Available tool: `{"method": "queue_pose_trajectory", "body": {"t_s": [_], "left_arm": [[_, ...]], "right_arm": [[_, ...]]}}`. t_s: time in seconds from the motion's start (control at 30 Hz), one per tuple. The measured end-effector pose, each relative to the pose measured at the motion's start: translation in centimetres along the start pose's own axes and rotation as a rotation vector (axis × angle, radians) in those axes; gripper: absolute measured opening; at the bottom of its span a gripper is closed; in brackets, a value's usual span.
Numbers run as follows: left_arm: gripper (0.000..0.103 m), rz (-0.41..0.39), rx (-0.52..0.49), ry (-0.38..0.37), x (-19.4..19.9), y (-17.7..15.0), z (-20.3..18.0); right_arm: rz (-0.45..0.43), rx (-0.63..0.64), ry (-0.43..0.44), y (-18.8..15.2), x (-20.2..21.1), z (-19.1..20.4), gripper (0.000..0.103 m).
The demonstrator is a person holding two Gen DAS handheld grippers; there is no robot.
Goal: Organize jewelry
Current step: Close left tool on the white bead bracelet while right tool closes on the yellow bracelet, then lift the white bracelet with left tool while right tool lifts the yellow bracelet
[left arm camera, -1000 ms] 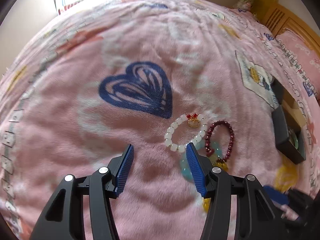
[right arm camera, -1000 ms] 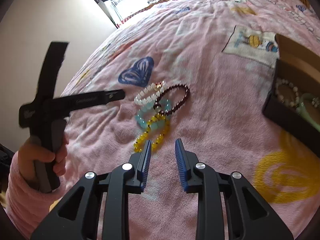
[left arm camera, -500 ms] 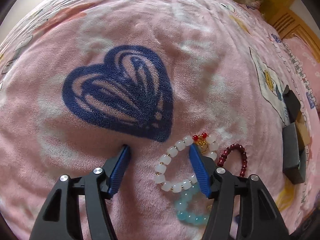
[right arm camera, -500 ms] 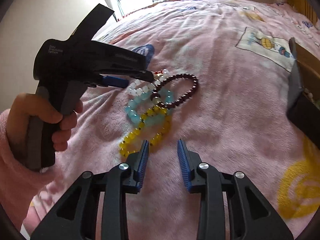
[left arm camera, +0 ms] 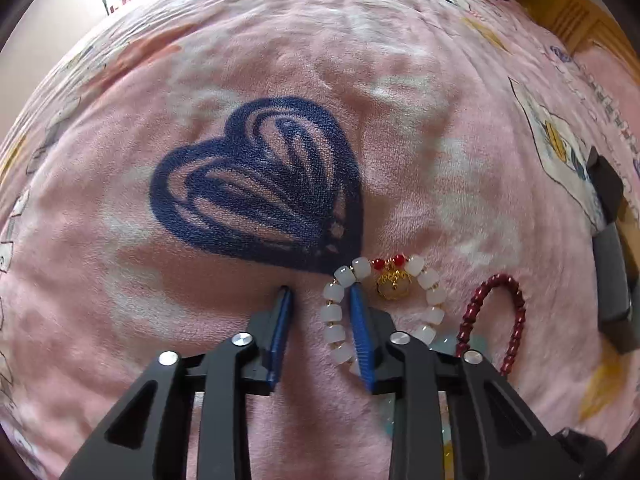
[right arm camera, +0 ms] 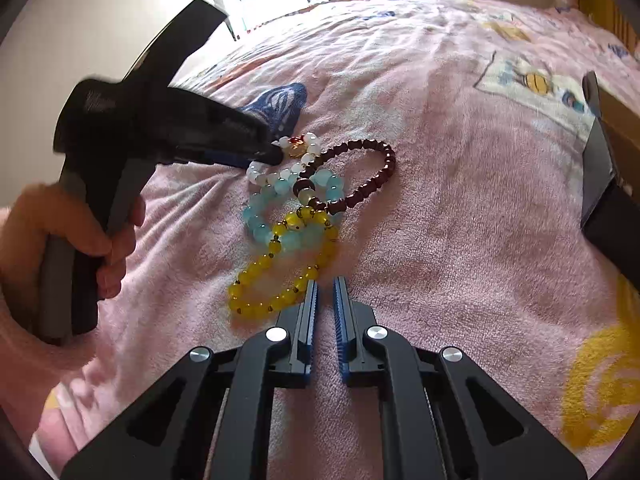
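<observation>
Several bead bracelets lie overlapping on a pink blanket (left arm camera: 400, 128). My left gripper (left arm camera: 320, 292) points down at the white bracelet (left arm camera: 430, 304) with a gold charm. Its right finger stands inside the loop and its left finger outside. The jaws are closing, the loop's left beads are between them, and the left pad is still clear of them. From the right wrist view the left gripper (right arm camera: 272, 154) is at the white bracelet (right arm camera: 308, 158). My right gripper (right arm camera: 325, 282) is shut, with its tips at the near end of the yellow bracelet (right arm camera: 256, 276). No bead shows between its pads.
A dark red bracelet (right arm camera: 384, 176) and a light blue one (right arm camera: 256, 220) overlap the others. A black box (left arm camera: 612, 280) sits open on the blanket to the right. A hand (right arm camera: 80, 232) in a pink sleeve holds the left gripper. A wooden headboard (left arm camera: 580, 24) stands at the far right.
Both grippers sank toward the bracelets. The left jaws widened, then narrowed around the white bracelet's left side. The right jaws closed near the yellow bracelet.
</observation>
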State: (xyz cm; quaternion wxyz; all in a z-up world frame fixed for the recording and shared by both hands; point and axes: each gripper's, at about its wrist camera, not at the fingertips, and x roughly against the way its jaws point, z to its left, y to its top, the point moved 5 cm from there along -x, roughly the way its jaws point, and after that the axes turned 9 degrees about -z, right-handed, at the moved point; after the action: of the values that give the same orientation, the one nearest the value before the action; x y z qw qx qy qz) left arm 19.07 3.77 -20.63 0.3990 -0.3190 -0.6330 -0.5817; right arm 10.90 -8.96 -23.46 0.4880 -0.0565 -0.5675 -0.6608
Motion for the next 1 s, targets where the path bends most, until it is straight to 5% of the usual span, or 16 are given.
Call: {"method": "queue_pose_trajectory", "body": {"t_s": [0.17, 0.33, 0.5, 0.57, 0.63, 1.0], "left_arm": [[0.018, -0.012, -0.024, 0.003, 0.6, -0.8, 0.6], [0.013, -0.013, -0.01, -0.013, 1.1, -1.4, 1.3], [0.013, -0.013, -0.046, -0.021, 2.6, -3.6, 1.8], [0.012, -0.012, -0.046, -0.036, 3.2, -4.3, 2.0], [0.012, -0.011, -0.044, -0.051, 4.0, -5.1, 2.6], [0.011, -0.122, -0.083, -0.048, 10.2, -3.5, 3.6]], "right_arm": [[-0.017, -0.042, 0.026, 0.3, 0.2, -0.1, 0.023], [-0.072, -0.013, -0.016, 0.9, 0.8, 0.4, 0.026], [-0.031, 0.055, -0.014, 0.0, -0.4, 1.7, 0.026], [-0.035, 0.068, -0.011, -0.2, -0.5, 1.9, 0.021], [-0.04, 0.085, 0.001, -0.2, -0.2, 2.4, 0.002], [-0.046, 0.014, 0.059, -0.5, 2.0, 2.2, 0.002]]}}
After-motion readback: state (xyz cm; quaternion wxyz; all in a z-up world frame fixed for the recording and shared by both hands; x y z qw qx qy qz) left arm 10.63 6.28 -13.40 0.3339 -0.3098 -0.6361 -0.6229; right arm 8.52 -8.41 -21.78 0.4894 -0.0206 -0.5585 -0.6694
